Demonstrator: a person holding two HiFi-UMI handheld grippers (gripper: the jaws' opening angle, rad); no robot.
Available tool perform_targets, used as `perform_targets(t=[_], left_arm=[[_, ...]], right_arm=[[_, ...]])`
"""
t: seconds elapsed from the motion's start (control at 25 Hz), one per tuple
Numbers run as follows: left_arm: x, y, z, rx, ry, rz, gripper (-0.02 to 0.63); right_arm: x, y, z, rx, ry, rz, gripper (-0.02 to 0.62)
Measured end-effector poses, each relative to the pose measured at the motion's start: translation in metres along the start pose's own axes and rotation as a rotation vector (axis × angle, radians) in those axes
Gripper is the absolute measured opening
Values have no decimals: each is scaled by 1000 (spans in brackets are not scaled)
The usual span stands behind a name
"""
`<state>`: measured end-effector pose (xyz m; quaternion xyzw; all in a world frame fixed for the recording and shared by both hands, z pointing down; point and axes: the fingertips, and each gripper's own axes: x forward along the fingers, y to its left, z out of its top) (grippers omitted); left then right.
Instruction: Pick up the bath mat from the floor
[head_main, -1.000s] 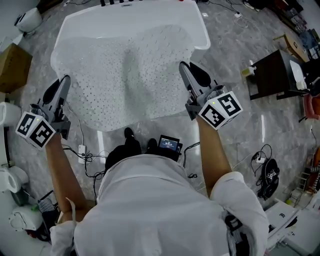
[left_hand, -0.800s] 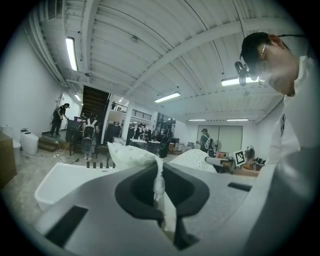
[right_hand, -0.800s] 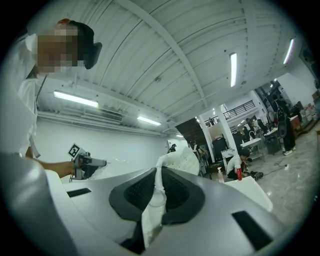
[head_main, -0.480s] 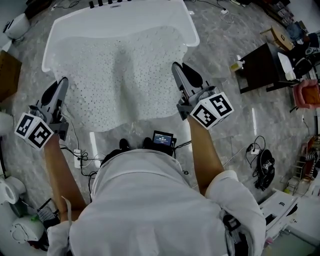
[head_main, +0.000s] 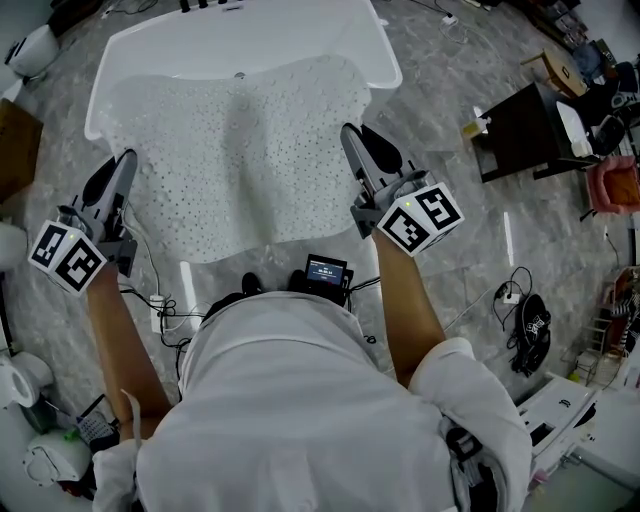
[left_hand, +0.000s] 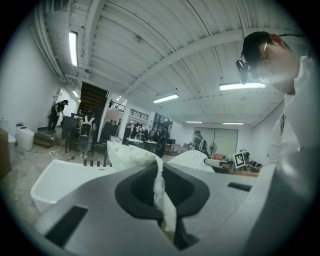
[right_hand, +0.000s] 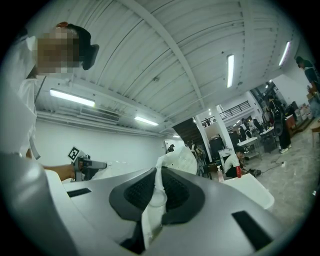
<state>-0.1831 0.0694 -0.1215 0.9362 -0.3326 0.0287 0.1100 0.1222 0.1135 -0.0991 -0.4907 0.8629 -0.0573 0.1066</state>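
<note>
Head view: mat held stretched between both grippers

The left gripper (head_main: 124, 163) had its jaws closed on the left edge of the white perforated mat (head_main: 235, 150). The right gripper (head_main: 352, 138) was clamped on its right edge. The mat hung spread between them, covering most of the white tub (head_main: 150, 42) beyond.

White on white, over grey marble.
My bath mat (head_main: 240, 150) is white, speckled all over with small dots; the tub (head_main: 250, 30) is plain white; the floor (head_main: 450, 90) is veined grey. My left tongs (head_main: 126, 160) and right tongs (head_main: 350, 135) are grey and black, their cubes white with black squares.
</note>
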Motion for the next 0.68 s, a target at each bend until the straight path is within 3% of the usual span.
perform_targets(t=[0.68], left_arm=[[8, -10, 5, 12, -1, -2, 25]], right_arm=[[-13, -10, 13, -4, -26, 0, 49]])
